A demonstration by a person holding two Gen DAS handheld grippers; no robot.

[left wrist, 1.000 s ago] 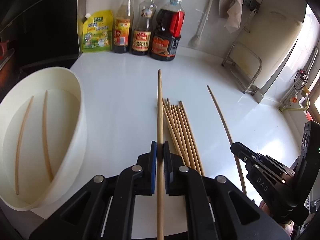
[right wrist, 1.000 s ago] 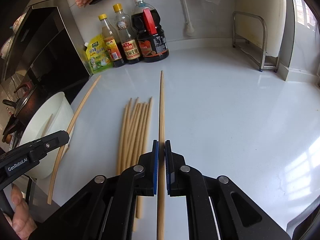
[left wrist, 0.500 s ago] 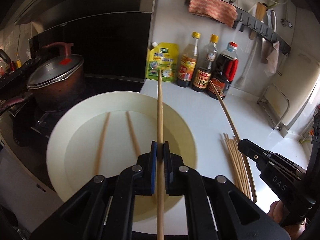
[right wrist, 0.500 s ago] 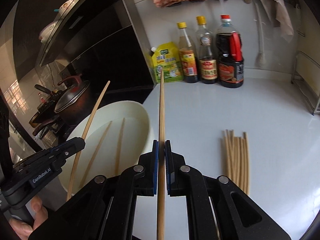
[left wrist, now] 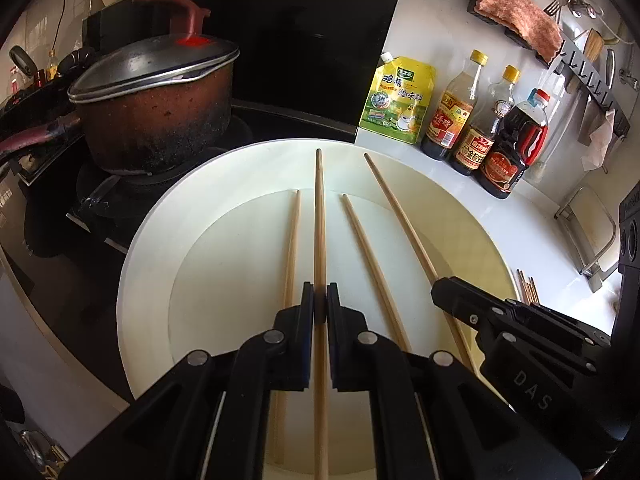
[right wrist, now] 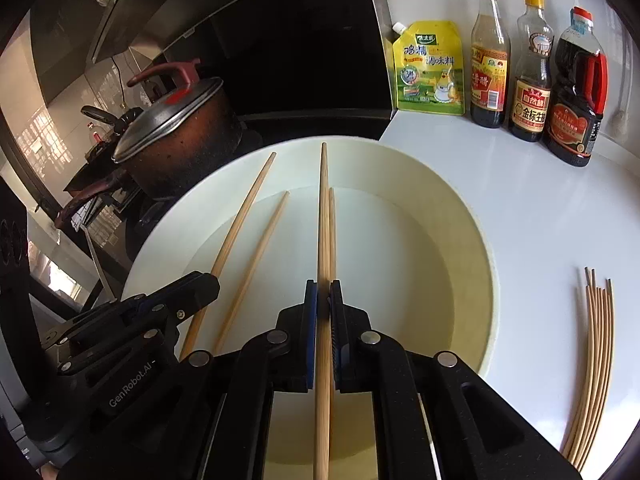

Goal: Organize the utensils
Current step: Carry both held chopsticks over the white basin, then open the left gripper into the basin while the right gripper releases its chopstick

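Observation:
Both grippers hover over a wide white basin (left wrist: 132,264), each shut on one wooden chopstick. My left gripper (left wrist: 320,304) pinches a chopstick (left wrist: 319,220) that points at the basin's far rim. My right gripper (right wrist: 323,300) clamps another chopstick (right wrist: 323,200) the same way. In the left wrist view the right gripper (left wrist: 442,286) enters from the right with its chopstick (left wrist: 400,216). The left gripper (right wrist: 208,282) shows in the right wrist view with its stick (right wrist: 244,208). Two loose chopsticks (left wrist: 292,248) (left wrist: 368,256) lie on the basin floor. A bundle of several chopsticks (right wrist: 596,352) lies on the white counter.
A dark lidded pot (left wrist: 156,112) sits on the stove just left of the basin. A yellow pouch (right wrist: 430,68) and three sauce bottles (right wrist: 532,76) stand against the back wall. A wall rack with a cloth (left wrist: 520,16) hangs above them.
Both grippers swung left from above the counter bundle to over the basin, each still clamped on its chopstick. The bundle now sits far right.

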